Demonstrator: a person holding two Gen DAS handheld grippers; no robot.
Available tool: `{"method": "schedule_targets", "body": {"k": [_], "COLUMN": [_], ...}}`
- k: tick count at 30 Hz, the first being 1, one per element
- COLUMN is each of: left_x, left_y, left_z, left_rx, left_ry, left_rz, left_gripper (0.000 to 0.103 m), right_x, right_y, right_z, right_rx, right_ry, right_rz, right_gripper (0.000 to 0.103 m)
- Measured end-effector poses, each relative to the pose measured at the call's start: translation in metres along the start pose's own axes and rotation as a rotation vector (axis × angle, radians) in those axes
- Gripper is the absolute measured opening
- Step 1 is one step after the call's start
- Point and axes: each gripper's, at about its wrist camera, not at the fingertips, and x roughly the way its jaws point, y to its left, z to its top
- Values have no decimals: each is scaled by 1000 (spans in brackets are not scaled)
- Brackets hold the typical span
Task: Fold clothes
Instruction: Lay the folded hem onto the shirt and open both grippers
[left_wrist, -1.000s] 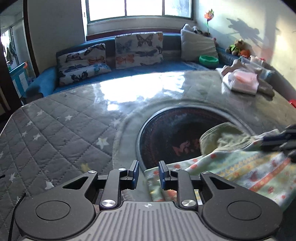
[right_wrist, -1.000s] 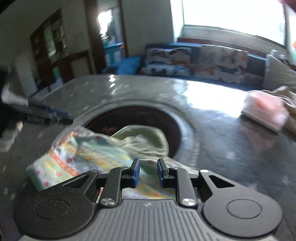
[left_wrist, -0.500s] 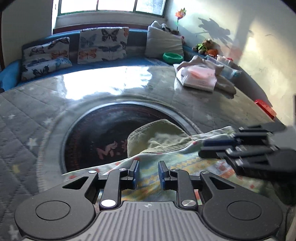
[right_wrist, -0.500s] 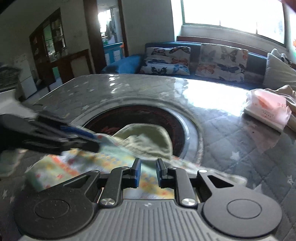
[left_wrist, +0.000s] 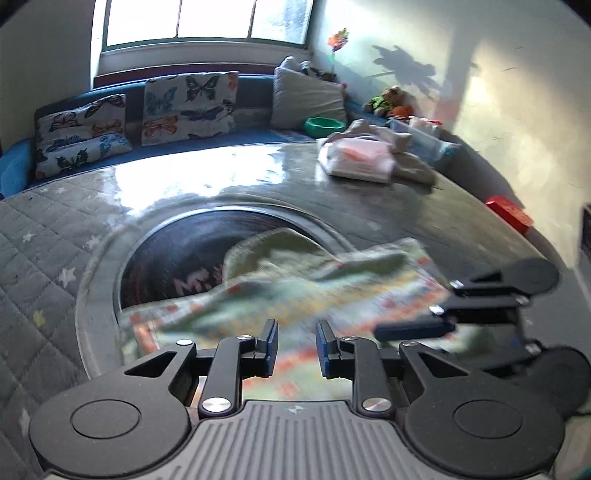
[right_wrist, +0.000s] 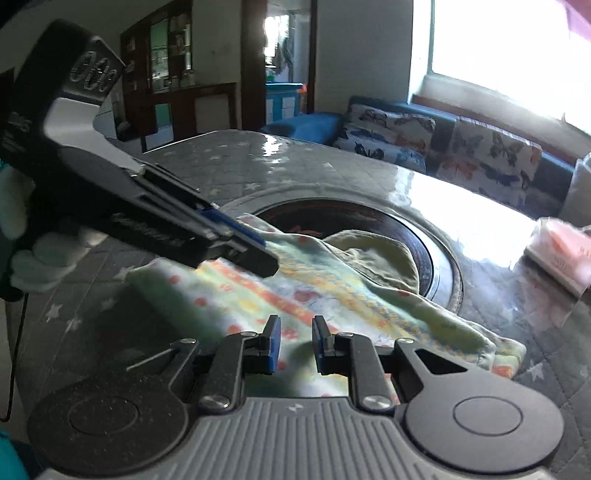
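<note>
A patterned garment (right_wrist: 295, 295), pale green with orange and yellow bands, lies rumpled on the quilted grey table cover (left_wrist: 44, 229), its far part draped over the rim of the dark round inset (left_wrist: 192, 254); a plain olive-green piece (right_wrist: 373, 254) lies against its far edge. The cloth is bunched, with at least one layer turned over another, though motion blur hides where its edges run. The left gripper (left_wrist: 295, 341) hangs low over the near part of the garment, jaws parted with cloth showing through the gap and nothing held. The right gripper (right_wrist: 295, 341) hovers likewise at the right, jaws parted and empty; in the left wrist view its fingers reach in over the cloth from the right. Judged from this, the step in hand is arranging or folding this garment, both tools positioned to take hold; a clean grasp would call for finding a single edge or corner. Far right, a pink-and-white stack (left_wrist: 358, 158) rests on other clothes; butterfly cushions (left_wrist: 188, 103) line the far bench.
</note>
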Motion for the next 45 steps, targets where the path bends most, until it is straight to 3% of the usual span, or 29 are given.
{"method": "schedule_targets", "body": {"k": [3,13,29,36,39,45], "left_x": [-10,-5,-28,-37,-32,-20], "left_y": [-13,-17,34,39,45,63], "left_z": [-14,-36,-55,-44,-36,-36], "left_rx": [7,-32,-185,-161,-163,-172], "left_ry": [2,11,-2,-16,-23,40], "left_rz": [-31,-15,48,66,78,129], "left_gripper": [25,24,26,25,25,25], "right_x": [-4,-17,-50,-61,-51,-26], "right_y": [5,21,-44,-54,-57,-70], "right_z": [-5,-20,-54,-42,-32,-34], "right_rx": [-2,-10,194,179,178,175], "right_ry": [-2,-7,44,33,13,89], "right_rz": [-7,-31,-142,-166,-147,-154], "right_gripper": [17,16,16,17,17,17]}}
